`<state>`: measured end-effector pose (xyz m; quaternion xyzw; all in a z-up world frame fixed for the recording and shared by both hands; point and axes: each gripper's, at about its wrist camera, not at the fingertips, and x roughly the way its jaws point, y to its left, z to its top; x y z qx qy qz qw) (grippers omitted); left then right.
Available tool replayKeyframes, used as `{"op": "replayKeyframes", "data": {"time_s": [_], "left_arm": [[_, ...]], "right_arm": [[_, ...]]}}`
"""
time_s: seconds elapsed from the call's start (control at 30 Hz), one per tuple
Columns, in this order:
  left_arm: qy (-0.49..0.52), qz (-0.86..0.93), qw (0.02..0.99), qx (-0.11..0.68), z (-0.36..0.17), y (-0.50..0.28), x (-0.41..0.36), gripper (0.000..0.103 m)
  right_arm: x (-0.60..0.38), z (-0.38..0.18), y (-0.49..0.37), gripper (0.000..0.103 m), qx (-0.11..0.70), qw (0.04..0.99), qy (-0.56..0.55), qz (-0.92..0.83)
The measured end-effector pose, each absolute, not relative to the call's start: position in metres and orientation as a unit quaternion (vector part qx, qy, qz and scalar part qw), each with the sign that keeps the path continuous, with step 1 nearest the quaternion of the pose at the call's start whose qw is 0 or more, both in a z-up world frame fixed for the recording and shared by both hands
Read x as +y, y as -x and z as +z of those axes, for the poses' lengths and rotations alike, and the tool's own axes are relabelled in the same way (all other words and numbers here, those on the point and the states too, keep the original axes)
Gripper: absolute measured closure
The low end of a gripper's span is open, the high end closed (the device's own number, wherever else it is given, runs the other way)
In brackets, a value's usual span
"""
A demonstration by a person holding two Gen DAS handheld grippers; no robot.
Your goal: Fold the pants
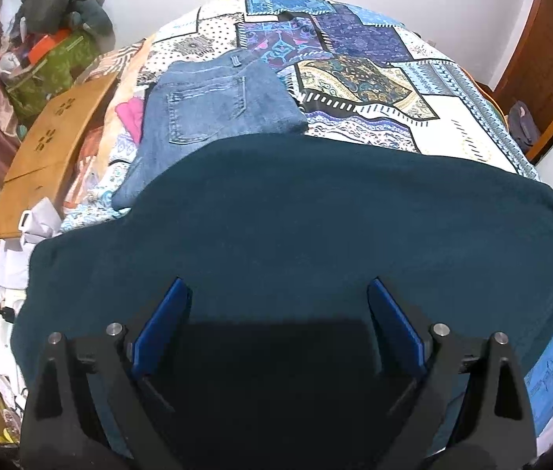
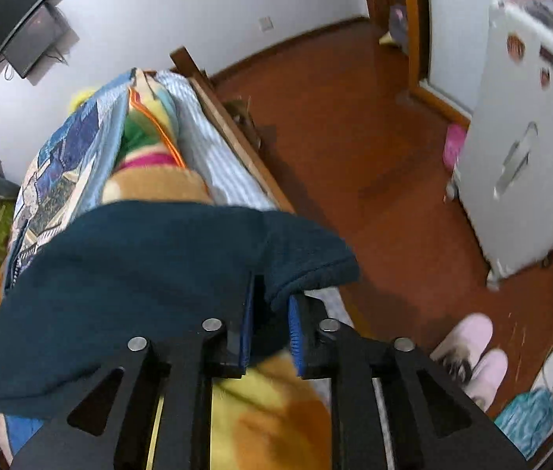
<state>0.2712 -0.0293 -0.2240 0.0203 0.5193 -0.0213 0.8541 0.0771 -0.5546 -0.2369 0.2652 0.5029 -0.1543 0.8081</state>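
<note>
Dark teal pants [image 1: 296, 215] lie spread across the near part of the bed. In the left wrist view my left gripper [image 1: 276, 284] hovers over them, its blue pads [image 1: 163, 325] wide apart and open with only flat cloth below. In the right wrist view the pants [image 2: 139, 274] reach the bed's right side. There a folded corner of the cloth runs between the close-set pads of my right gripper [image 2: 274, 293], which is shut on it.
Folded blue jeans [image 1: 214, 105] rest on the patchwork quilt [image 1: 394, 90] beyond the pants. A wooden board [image 1: 53, 149] and a green bag [image 1: 53, 66] sit left of the bed. On the right are red floor [image 2: 355, 137], a white cabinet [image 2: 531, 156] and pink slippers [image 2: 468, 344].
</note>
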Motion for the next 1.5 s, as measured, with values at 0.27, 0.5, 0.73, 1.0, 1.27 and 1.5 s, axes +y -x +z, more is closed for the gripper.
{"op": "replayKeyframes", "data": {"time_s": [0.27,0.5,0.73,1.0,1.27,1.5], "left_arm": [[-0.064,-0.023,0.866,0.495,-0.203,-0.25,-0.03,0.008],[-0.102,-0.047,0.866,0.488,-0.198,-0.226,-0.04,0.008],[-0.114,-0.065,0.862,0.49,-0.204,-0.203,-0.041,0.008],[-0.111,-0.081,0.856,0.498,-0.211,-0.188,-0.039,0.005],[-0.137,-0.098,0.849,0.501,-0.215,-0.196,-0.052,0.005],[-0.146,-0.149,0.835,0.509,-0.221,-0.208,-0.082,0.005]], "right_arm": [[-0.523,-0.193,-0.074,0.041,0.498,0.834,-0.133,-0.196],[-0.468,-0.154,-0.066,0.036,0.457,0.875,-0.11,-0.116],[-0.374,-0.154,-0.088,0.036,0.466,0.881,-0.068,0.046],[-0.28,-0.191,-0.115,0.036,0.504,0.847,0.0,0.17],[-0.264,-0.209,-0.118,0.036,0.531,0.825,0.026,0.194],[-0.241,-0.212,-0.124,0.07,0.524,0.819,0.028,0.232]]}}
